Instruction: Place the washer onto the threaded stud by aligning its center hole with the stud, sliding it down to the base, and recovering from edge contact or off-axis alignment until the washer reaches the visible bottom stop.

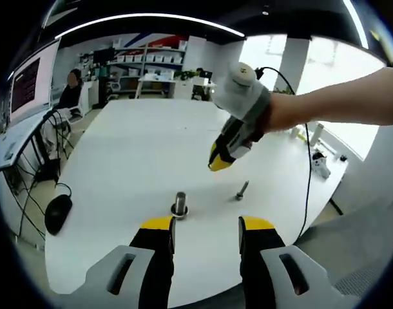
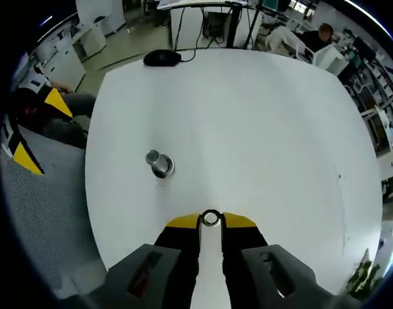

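Observation:
The threaded stud [image 1: 179, 204] stands upright on the white table [image 1: 138, 148], just beyond my left gripper [image 1: 207, 225], whose jaws are open and empty. From the right, a gloved hand holds my right gripper [image 1: 220, 159] in the air above and to the right of the stud. In the right gripper view, the right gripper [image 2: 210, 223] is shut on a small metal washer [image 2: 210, 218] pinched between its yellow tips. There the stud [image 2: 159, 163] sits on the table [image 2: 261, 129], left of and beyond the washer, apart from it.
A loose bolt [image 1: 241, 190] lies right of the stud. A black mouse [image 1: 58, 213] [image 2: 161, 58] rests near the table edge. A black cable [image 1: 306, 187] hangs over the right side. A monitor [image 1: 29, 84] and a seated person [image 1: 71, 93] are off the table at far left.

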Tool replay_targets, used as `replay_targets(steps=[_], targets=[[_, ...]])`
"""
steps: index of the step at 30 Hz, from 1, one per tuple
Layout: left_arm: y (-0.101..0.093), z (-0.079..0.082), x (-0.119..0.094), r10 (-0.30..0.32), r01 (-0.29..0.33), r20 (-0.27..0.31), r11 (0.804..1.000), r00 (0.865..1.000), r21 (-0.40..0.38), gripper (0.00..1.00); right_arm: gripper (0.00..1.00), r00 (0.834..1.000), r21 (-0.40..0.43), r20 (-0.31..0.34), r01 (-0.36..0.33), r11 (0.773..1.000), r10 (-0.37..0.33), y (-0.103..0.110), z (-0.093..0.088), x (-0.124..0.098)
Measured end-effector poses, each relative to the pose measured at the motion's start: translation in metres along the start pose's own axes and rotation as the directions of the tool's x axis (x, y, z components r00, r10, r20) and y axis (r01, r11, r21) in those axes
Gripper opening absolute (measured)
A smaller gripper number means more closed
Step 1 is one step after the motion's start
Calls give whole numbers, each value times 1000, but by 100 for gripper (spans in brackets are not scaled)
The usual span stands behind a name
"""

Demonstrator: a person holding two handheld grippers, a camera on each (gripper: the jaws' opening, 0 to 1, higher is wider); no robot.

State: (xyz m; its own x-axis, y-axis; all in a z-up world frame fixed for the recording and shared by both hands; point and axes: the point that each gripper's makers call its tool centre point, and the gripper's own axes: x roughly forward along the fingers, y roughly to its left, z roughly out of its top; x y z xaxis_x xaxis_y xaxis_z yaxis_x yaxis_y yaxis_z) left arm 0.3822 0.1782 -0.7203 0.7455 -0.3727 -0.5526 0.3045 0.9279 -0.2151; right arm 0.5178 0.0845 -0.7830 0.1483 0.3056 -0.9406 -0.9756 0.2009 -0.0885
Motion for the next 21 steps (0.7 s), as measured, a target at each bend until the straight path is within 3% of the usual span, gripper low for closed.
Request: replay_targets(steps=[11,21], targets=[[-4,0,1,-13,13,-4,1000,1000,16,38,13,999,19,-31,-15,1000,16,13,-48,-14],[-6,-1,2,-18,18,-10,1000,1000,22,38,13,996,-6,-76,-46,999,45,20,-67,-14]])
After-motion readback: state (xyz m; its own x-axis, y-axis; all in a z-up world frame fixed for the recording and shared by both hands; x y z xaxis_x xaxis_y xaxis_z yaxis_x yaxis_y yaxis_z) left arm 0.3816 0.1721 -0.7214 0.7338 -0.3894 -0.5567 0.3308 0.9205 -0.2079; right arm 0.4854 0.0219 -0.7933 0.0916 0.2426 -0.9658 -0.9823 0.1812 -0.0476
